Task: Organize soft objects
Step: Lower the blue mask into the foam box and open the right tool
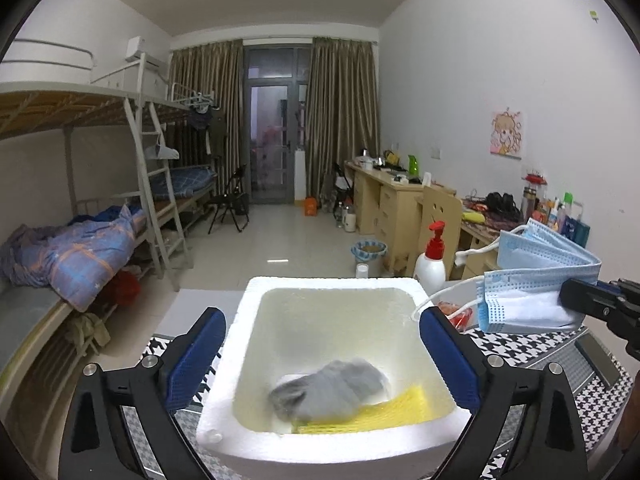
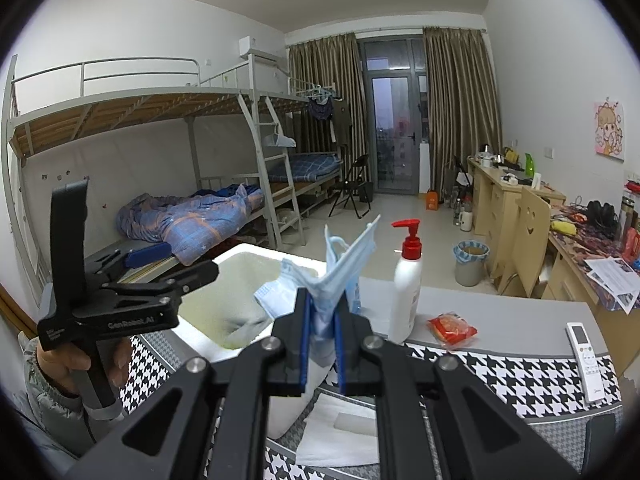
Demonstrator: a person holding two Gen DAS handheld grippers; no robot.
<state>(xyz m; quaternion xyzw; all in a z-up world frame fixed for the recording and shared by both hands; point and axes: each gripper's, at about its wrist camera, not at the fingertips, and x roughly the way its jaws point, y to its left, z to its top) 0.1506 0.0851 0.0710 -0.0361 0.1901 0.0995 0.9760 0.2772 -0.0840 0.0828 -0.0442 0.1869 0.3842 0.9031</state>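
Note:
A white foam box [image 1: 328, 282] stands on the houndstooth-covered table. Inside it lie a grey soft cloth [image 1: 332, 392], blurred, and a yellow mesh piece [image 1: 392, 412] under it. My left gripper [image 1: 320, 320] hovers over the box, jaws wide open on either side of it, nothing between the blue pads. In the right wrist view the left gripper [image 2: 180, 260] is at the box [image 2: 240, 250], held by a hand. My right gripper [image 2: 323, 300] is shut on a bunch of blue face masks [image 2: 348, 256], held up to the right of the box; the masks [image 1: 536, 292] also show in the left wrist view.
A white pump bottle with a red top [image 2: 406, 296], a red snack packet [image 2: 452, 328] and a white remote [image 2: 586, 356] sit on the table right of the box. A white folded sheet [image 2: 340, 428] lies below my right gripper. Bunk beds and desks line the room behind.

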